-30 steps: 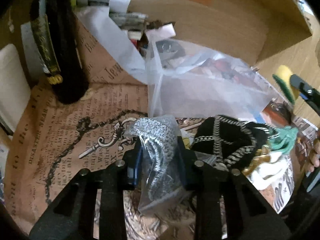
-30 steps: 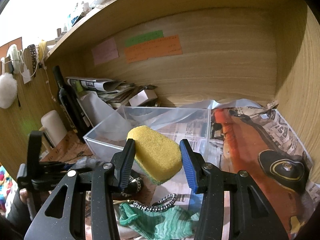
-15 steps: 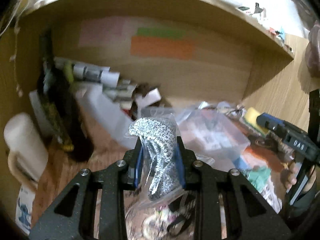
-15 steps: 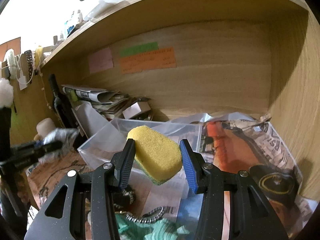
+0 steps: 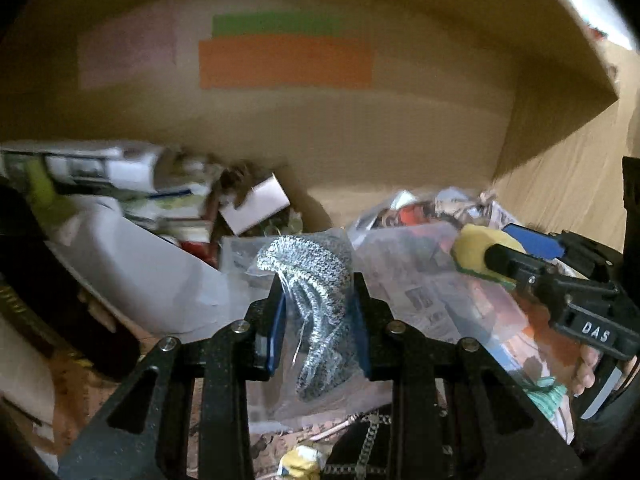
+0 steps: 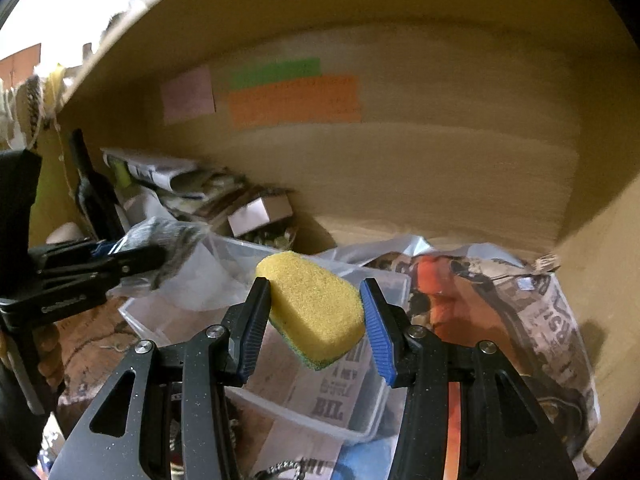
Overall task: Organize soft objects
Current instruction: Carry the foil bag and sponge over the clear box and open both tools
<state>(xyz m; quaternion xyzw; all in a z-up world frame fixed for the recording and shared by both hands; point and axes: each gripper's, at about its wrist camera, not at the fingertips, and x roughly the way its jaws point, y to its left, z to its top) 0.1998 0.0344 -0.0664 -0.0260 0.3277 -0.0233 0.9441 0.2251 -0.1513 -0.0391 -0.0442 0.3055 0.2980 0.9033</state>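
My left gripper (image 5: 318, 322) is shut on a clear bag of grey knitted fabric (image 5: 316, 292), held in the air in front of a clear plastic bin (image 5: 420, 288). My right gripper (image 6: 316, 326) is shut on a yellow sponge (image 6: 316, 304) with a green underside, held above the same bin (image 6: 372, 424). The right gripper and sponge (image 5: 474, 250) show at the right of the left wrist view. The left gripper and its bag (image 6: 168, 240) show at the left of the right wrist view.
A wooden shelf back wall carries pink, green and orange notes (image 6: 294, 98). A dark bottle (image 6: 96, 192), rolled papers (image 5: 120, 168) and a small box (image 6: 260, 212) stand at the back left. Newspaper (image 6: 500, 320) lines the shelf. A green knit piece (image 5: 546, 390) lies low right.
My left gripper has lifted the bagged fabric off the newspaper and swung it up toward the bin. My right gripper with the sponge has moved forward over the bin.
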